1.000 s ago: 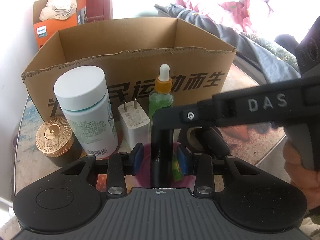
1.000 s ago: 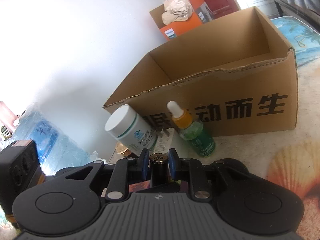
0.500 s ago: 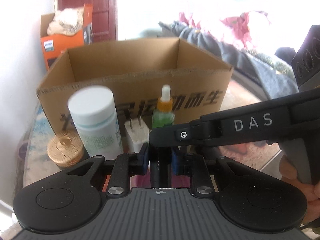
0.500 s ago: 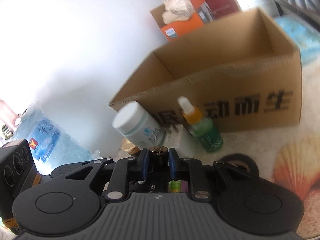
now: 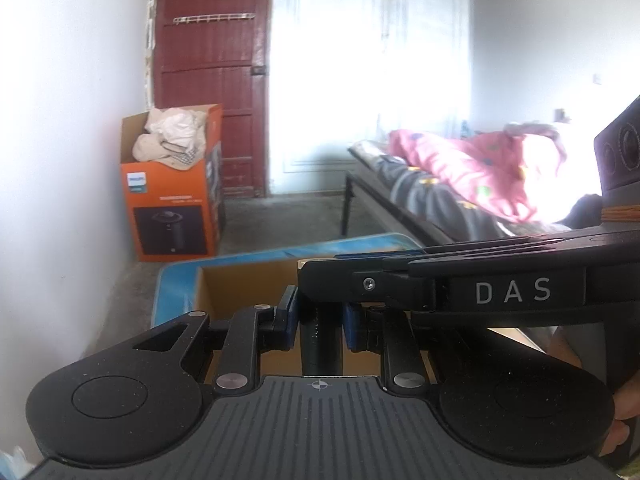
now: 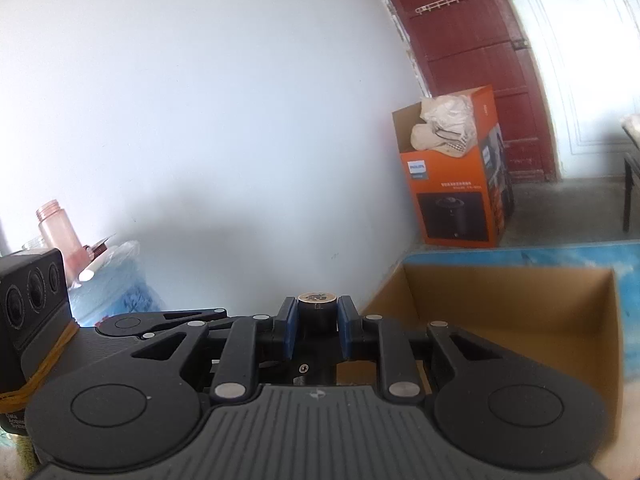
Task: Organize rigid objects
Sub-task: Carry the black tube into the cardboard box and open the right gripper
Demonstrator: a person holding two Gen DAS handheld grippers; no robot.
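– Left wrist view first: what's w/ your jaws?

– My left gripper (image 5: 322,314) is clamped on a black tube (image 5: 322,344). Blue pads (image 5: 289,316) press it from both sides, and the tube stands upright btwn them. My right gripper (image 5: 340,286) comes in from the right side of the pic, level, and sits across the tube's top end, so I can't see the top from here.

– And the right wrist view?

– Same tube, seen at its gold-topped end (image 6: 317,298). My right jaws are clenched on it just under that cap, one pad on each side. My left gripper's body shows lower left, under and beside the right one. So both hold the one tube.

– Where's the tube vs. the box?

– It's up in the air, touching nothing but my pads. The cardboard box (image 6: 508,304) is open-topped and lower down. In the left view its brown inside shows behind and below the tube. In the right view it lies to the right and beyond. Can't tell if the tube is straight over the opening. The box sits on a blue-edged table (image 5: 176,288).

– Anything else in the room?

– An orange box (image 5: 172,208) w/ pale cloth stuffed in its top, by a red door (image 5: 212,72). A bed w/ a pink blanket (image 5: 472,168) on the right. A pink bottle (image 6: 56,228) far left in the right view. A bit of my hand (image 5: 624,400) shows at the right edge.
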